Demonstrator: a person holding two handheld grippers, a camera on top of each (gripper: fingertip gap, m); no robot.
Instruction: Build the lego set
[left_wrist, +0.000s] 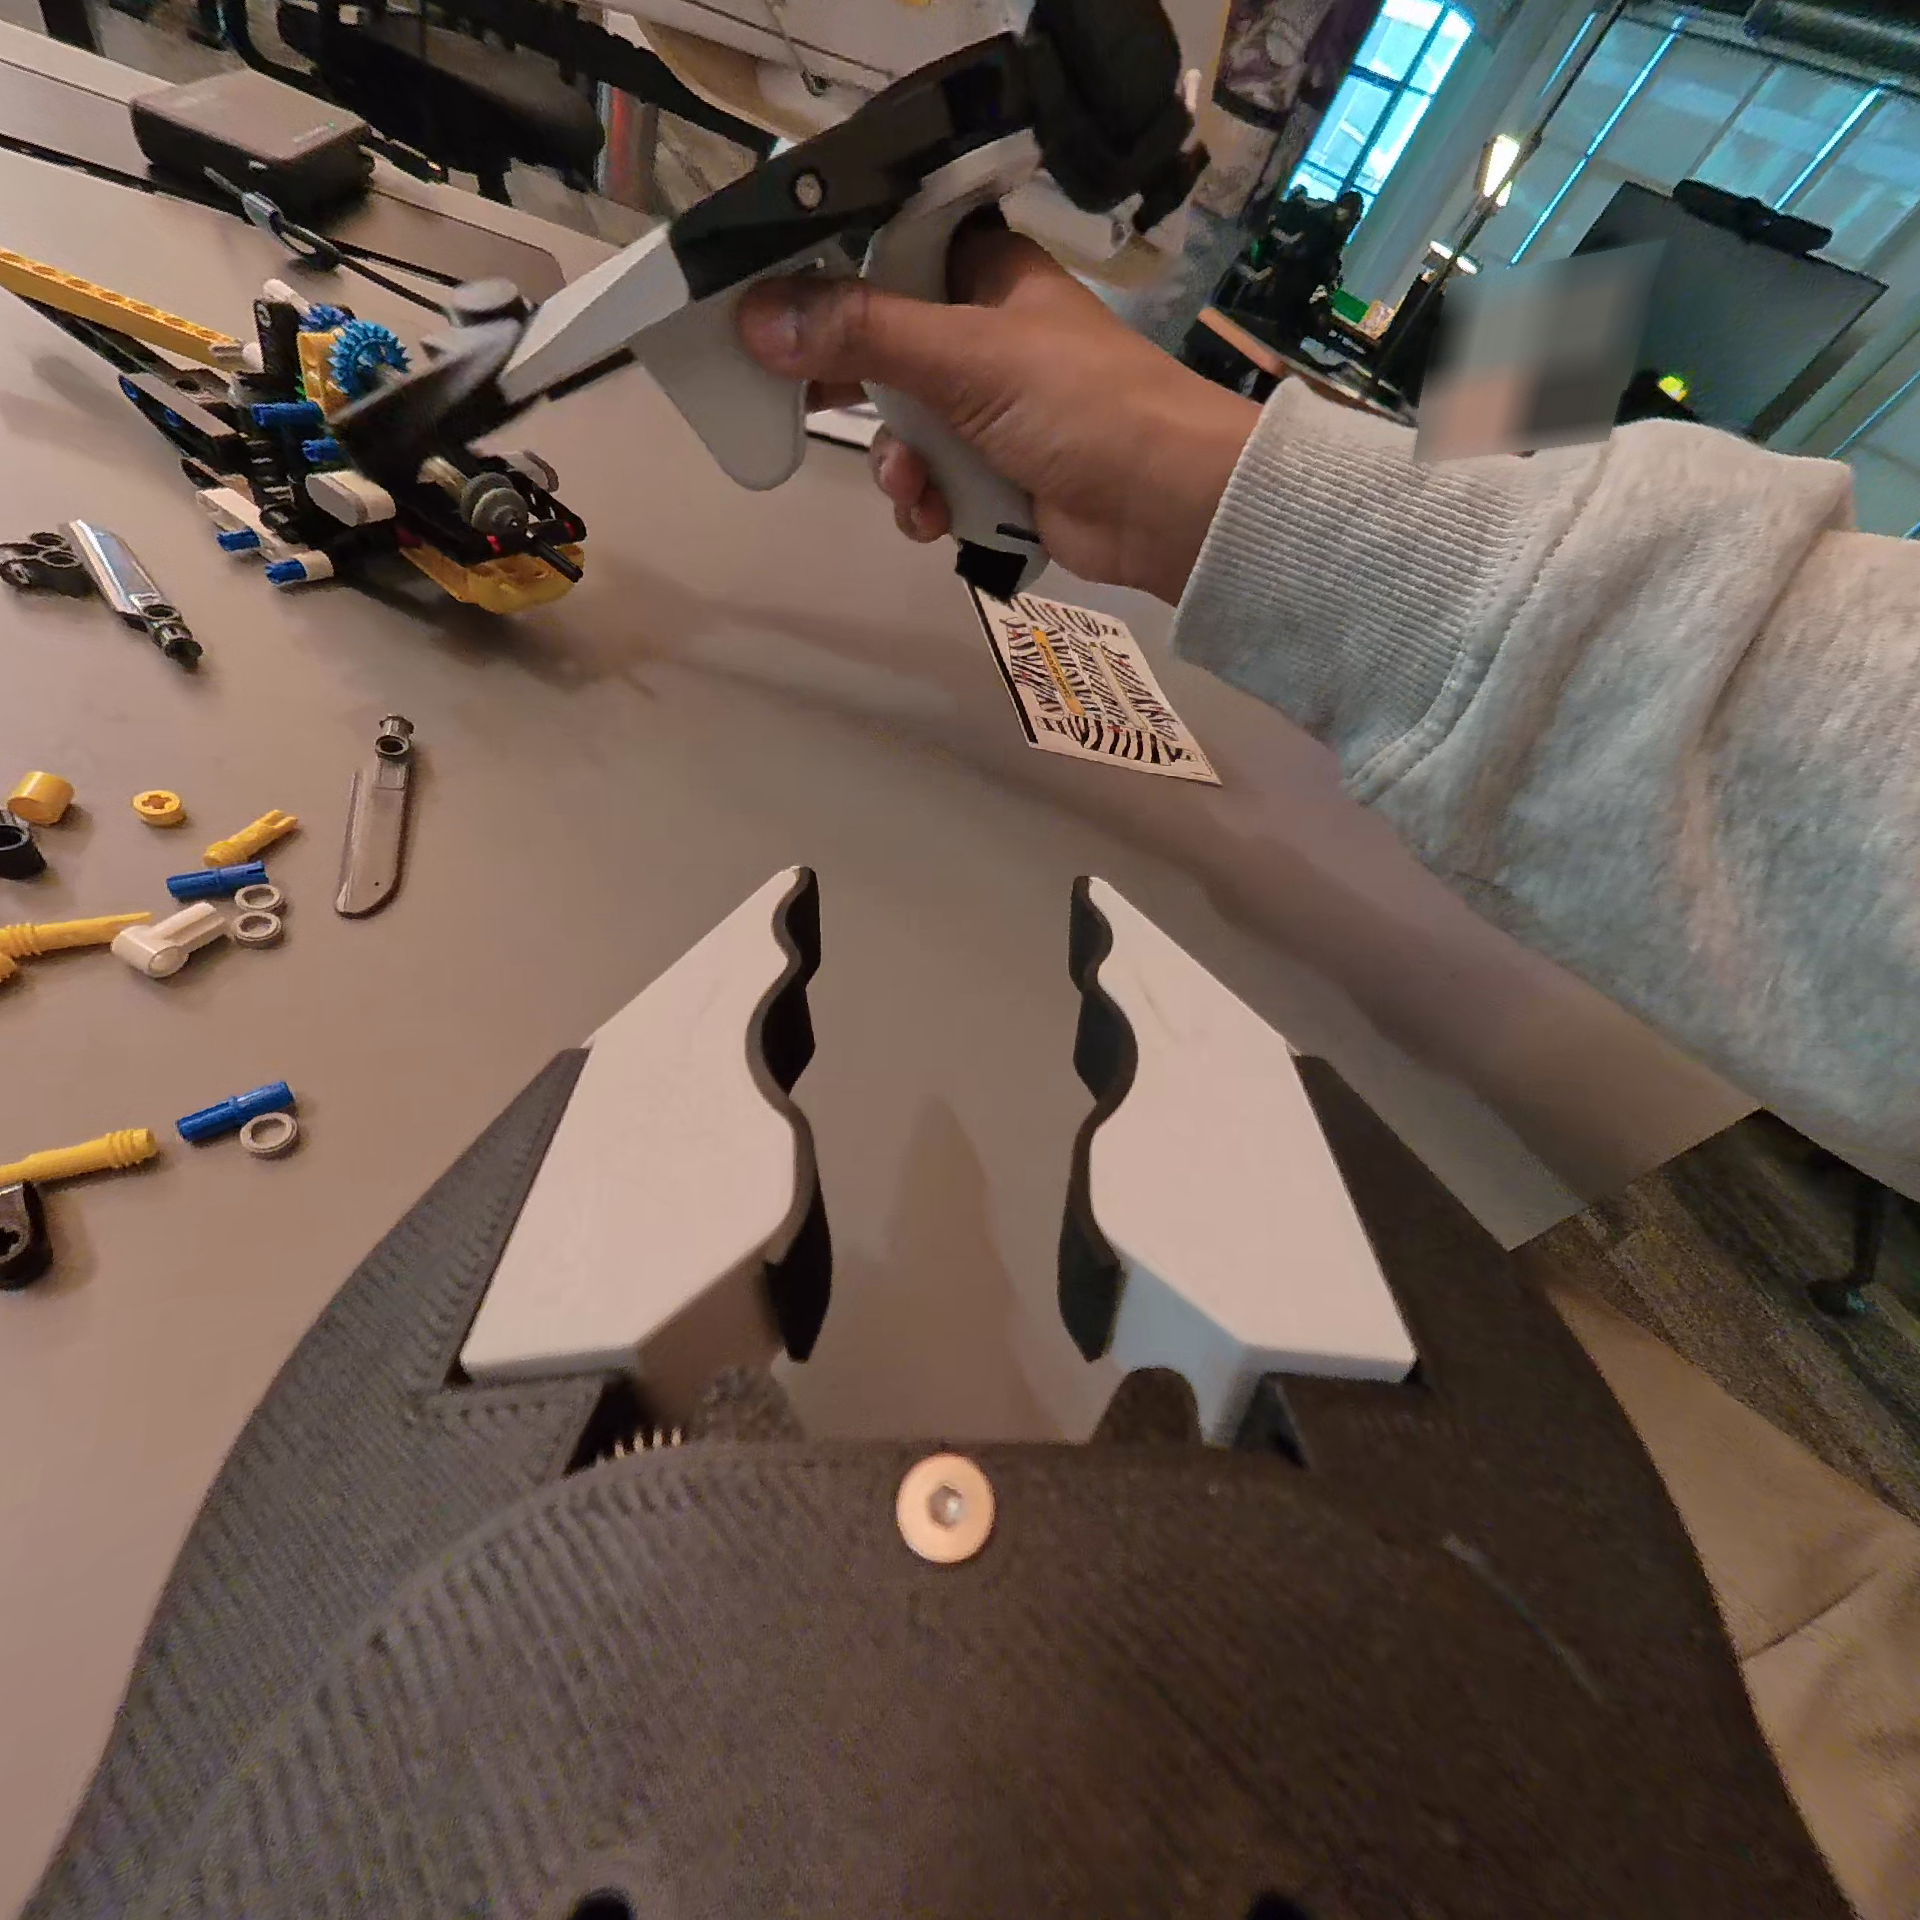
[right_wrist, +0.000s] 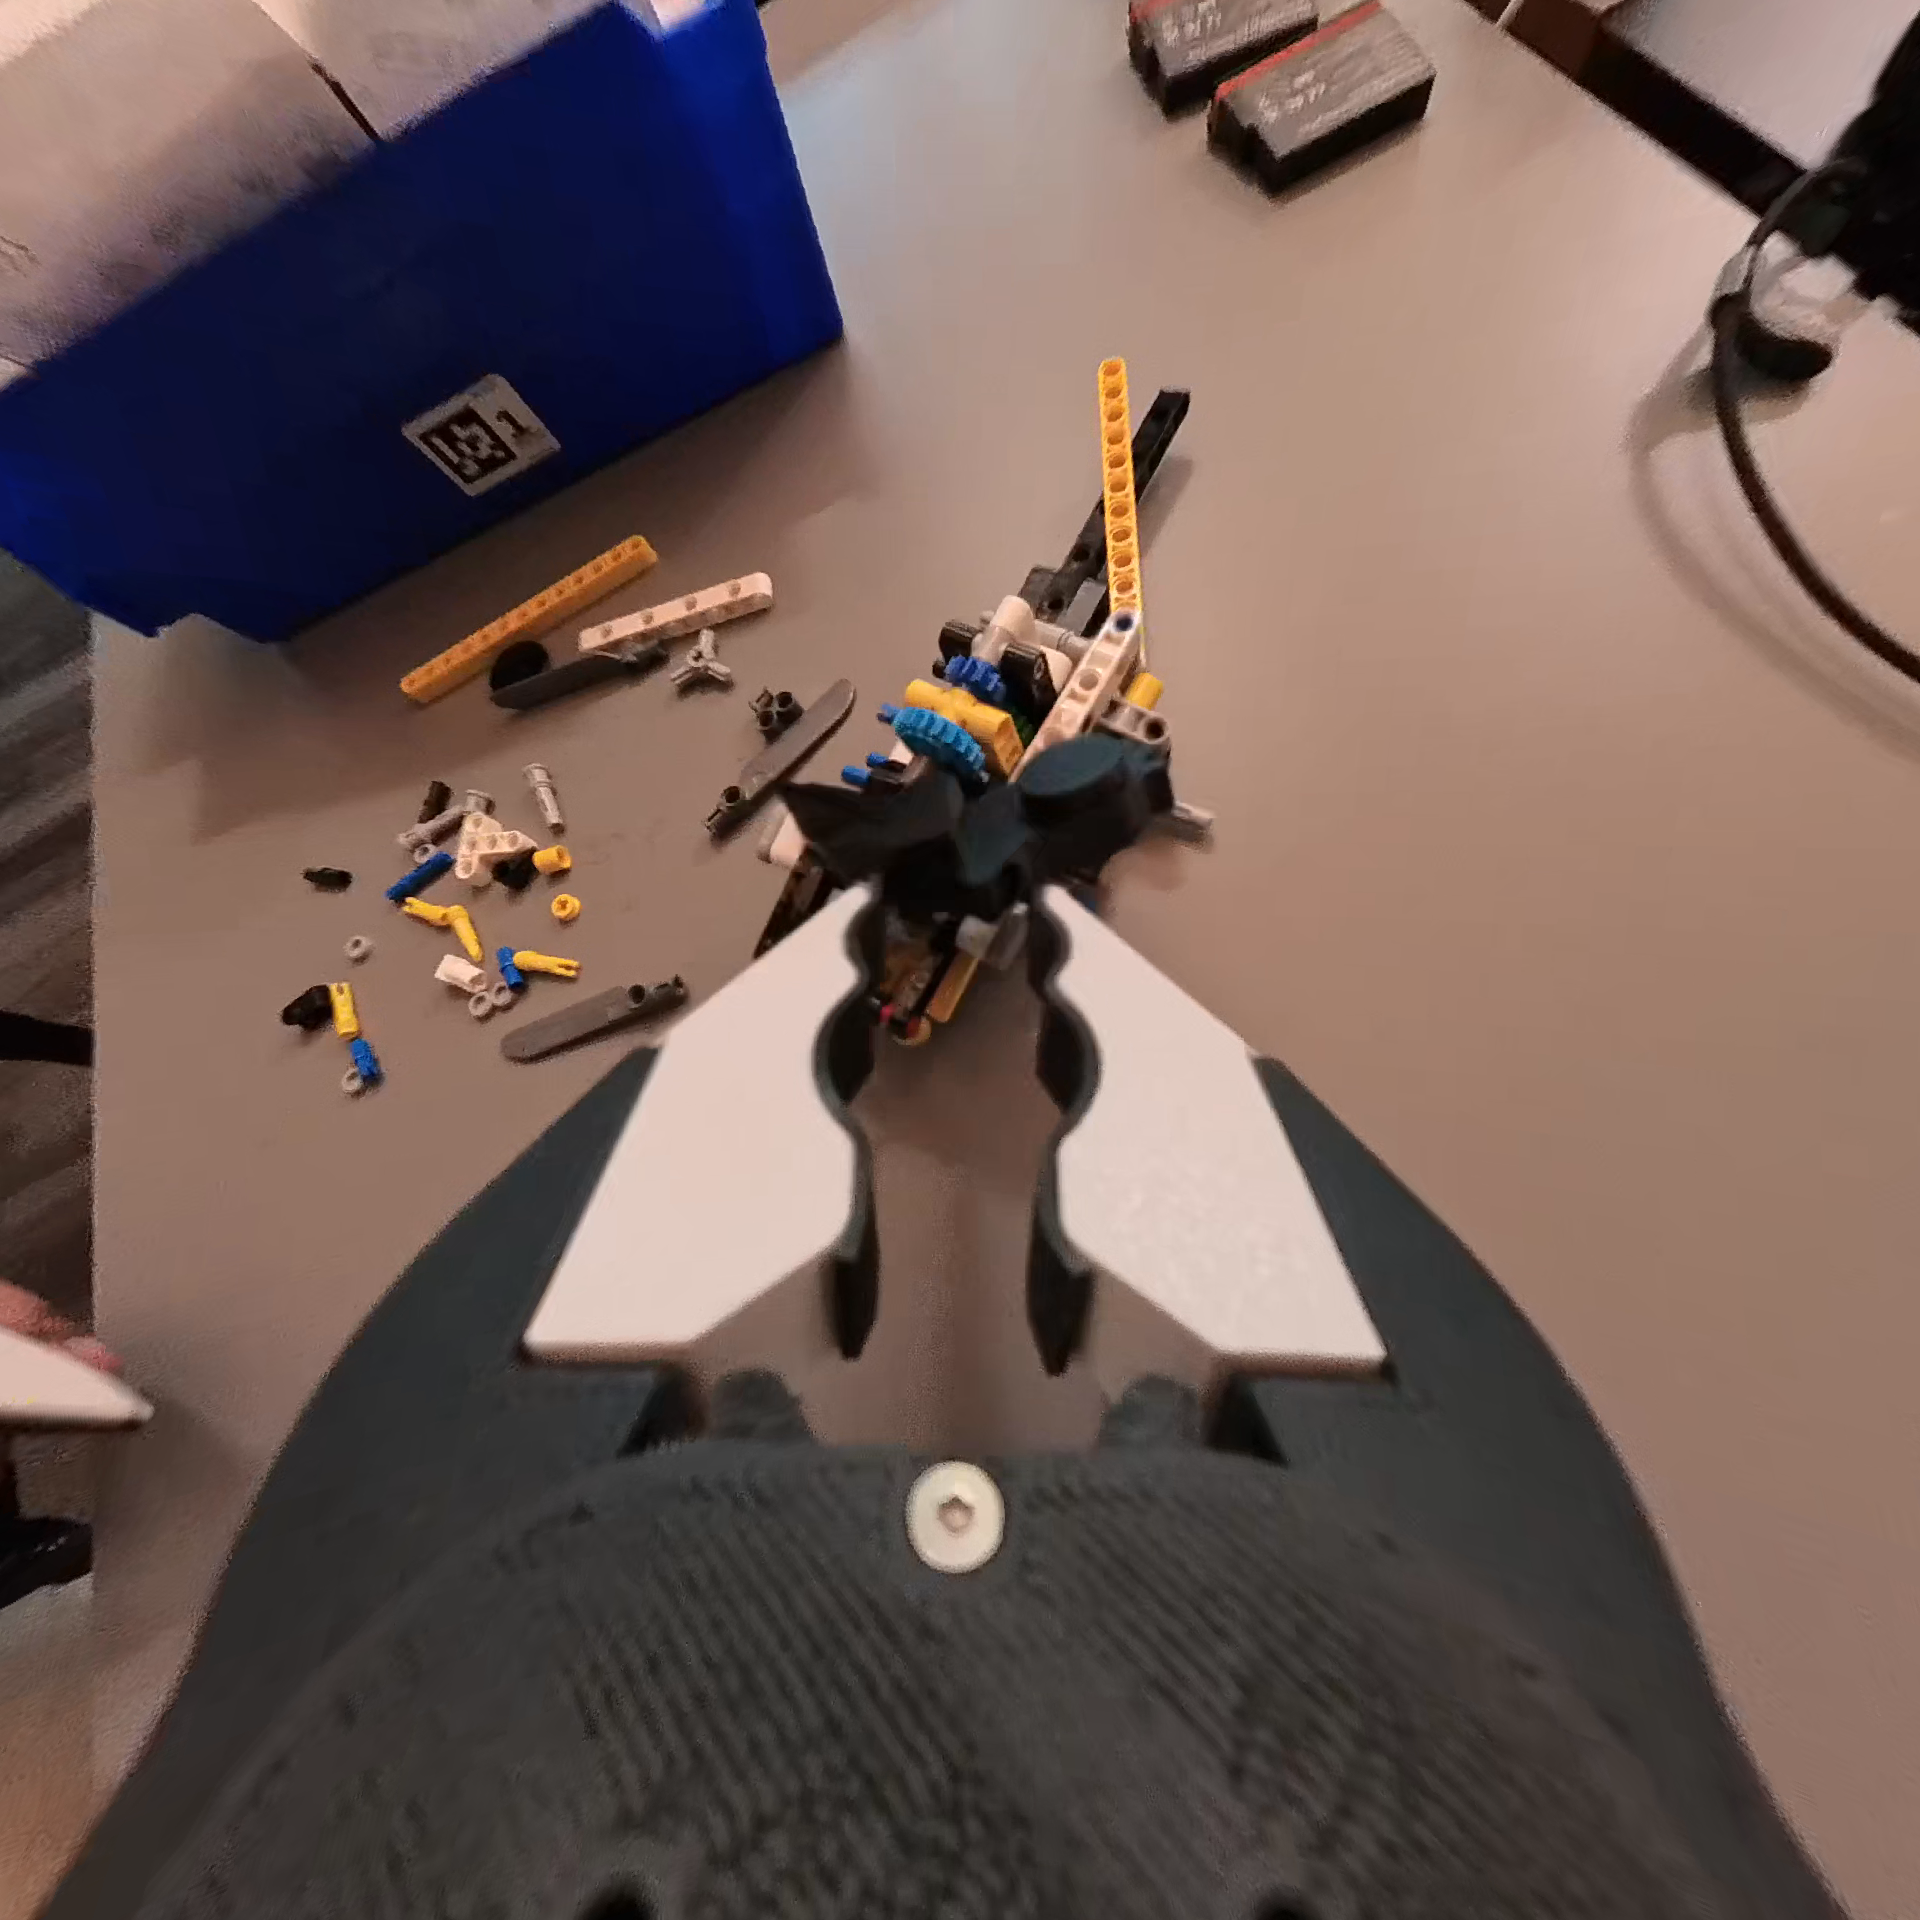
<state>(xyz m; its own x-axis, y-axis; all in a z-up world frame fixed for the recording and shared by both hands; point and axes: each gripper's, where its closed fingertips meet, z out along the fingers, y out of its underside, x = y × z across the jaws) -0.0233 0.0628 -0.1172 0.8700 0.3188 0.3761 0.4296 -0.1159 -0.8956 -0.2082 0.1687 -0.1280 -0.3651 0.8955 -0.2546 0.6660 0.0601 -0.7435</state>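
The part-built lego model (left_wrist: 416, 499), yellow, black and blue with a long yellow beam, lies on the grey table (left_wrist: 727, 675). It also shows in the right wrist view (right_wrist: 1039, 686). My right gripper (right_wrist: 956, 904) is closed on a dark flat piece with a round knob (right_wrist: 966, 821) and holds it right over the model's middle. In the left wrist view a hand holds that gripper (left_wrist: 436, 364) at the model's top. My left gripper (left_wrist: 945, 883) is open and empty, low over bare table, well to the right of the model.
Loose small parts (left_wrist: 208, 883) lie left of my left gripper, with a dark blade (left_wrist: 374, 821). They also show in the right wrist view (right_wrist: 468, 894). A striped sticker sheet (left_wrist: 1101, 686) lies ahead. A blue bin (right_wrist: 416, 312), black boxes (right_wrist: 1288, 83) and a cable (right_wrist: 1766, 520) ring the model. Both grippers' tips are roughly 12 cm from the dark blade (left_wrist: 374, 821). It turns up in the right wrist view (right_wrist: 560, 1021) as well.
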